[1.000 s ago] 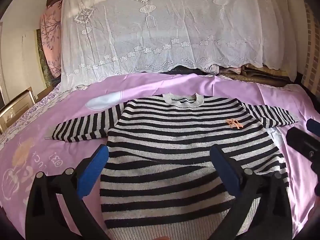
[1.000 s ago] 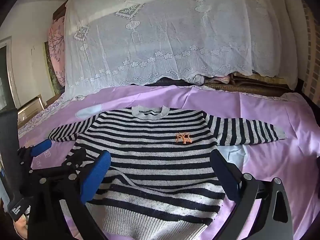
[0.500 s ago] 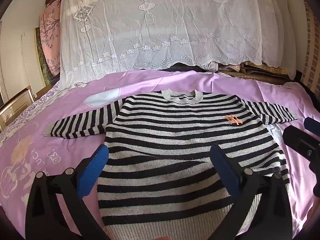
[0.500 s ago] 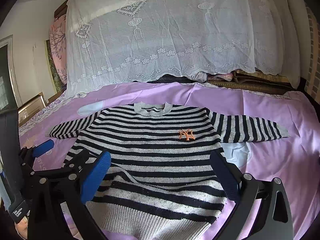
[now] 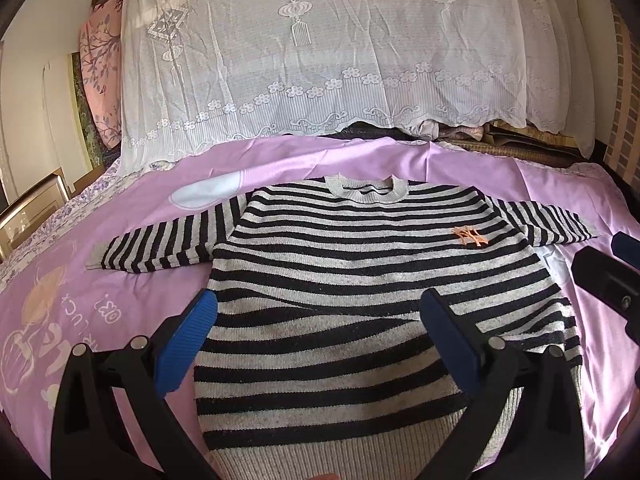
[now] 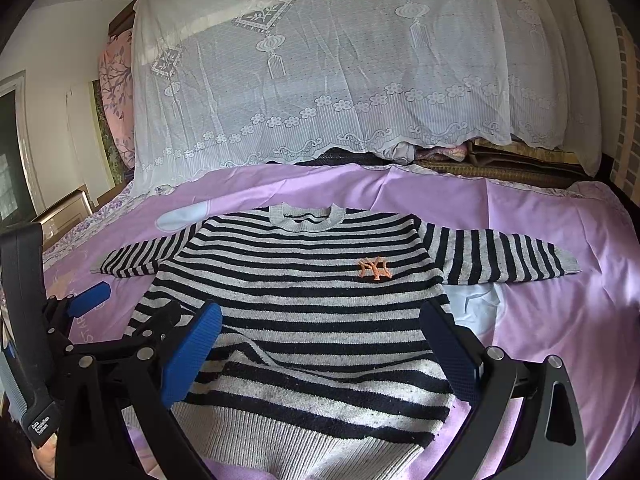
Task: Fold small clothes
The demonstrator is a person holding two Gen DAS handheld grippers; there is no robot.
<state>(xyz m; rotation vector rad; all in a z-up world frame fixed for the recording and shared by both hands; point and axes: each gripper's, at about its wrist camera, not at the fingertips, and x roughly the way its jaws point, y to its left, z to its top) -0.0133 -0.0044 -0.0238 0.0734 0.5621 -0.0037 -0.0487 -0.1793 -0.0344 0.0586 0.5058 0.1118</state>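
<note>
A striped sweater (image 5: 360, 288) is laid face up on the purple sheet (image 5: 320, 160), neck away from the cameras, both sleeves spread out to the sides; no fold is seen yet, so the task looks barely begun, w/ sleeves and body all left to fold. Some rumpling is seen across the lower body near the hem. The left gripper (image 5: 320, 332) is held spread wide above the lower body, nothing pinched; whether its pads touch the knit can't be told from this angle. The right gripper (image 6: 320, 344) is likewise spread wide over the hem area, nothing held. A lace cover (image 6: 340, 80) is draped over piled bedding at the back, approx. well apart from the sweater.
</note>
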